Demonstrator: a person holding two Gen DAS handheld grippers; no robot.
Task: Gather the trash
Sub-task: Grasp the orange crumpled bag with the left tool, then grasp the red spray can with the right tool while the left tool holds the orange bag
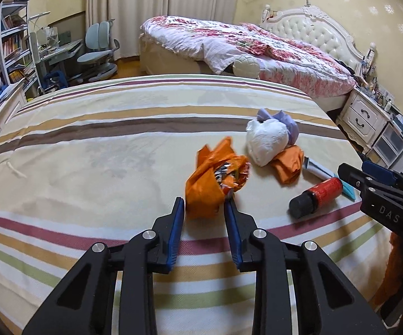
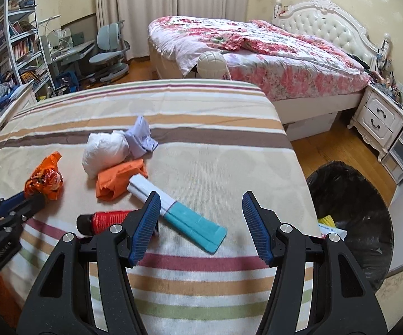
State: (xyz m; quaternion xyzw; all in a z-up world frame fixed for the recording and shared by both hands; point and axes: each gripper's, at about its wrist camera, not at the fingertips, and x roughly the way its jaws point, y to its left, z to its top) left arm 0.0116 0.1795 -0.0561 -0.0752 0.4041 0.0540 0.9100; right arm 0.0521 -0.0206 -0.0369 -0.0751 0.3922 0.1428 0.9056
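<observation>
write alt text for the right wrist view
The open right tool hovers over a striped bed, above a white and teal tube and a red bottle. A black-lined trash bin stands on the floor to its right.

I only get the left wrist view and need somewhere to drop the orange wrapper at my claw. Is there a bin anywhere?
Observer: Yes. The right wrist view shows a black-lined bin on the floor, beside the right edge of the striped bed.
Operator: Anything in it already?
Observer: A yellow item and a white packet show at its near rim.
Operator: Is the right claw busy?
Observer: No. The right claw is open and holds nothing. The white and turquoise tube lies on the bed by its left finger.
</observation>
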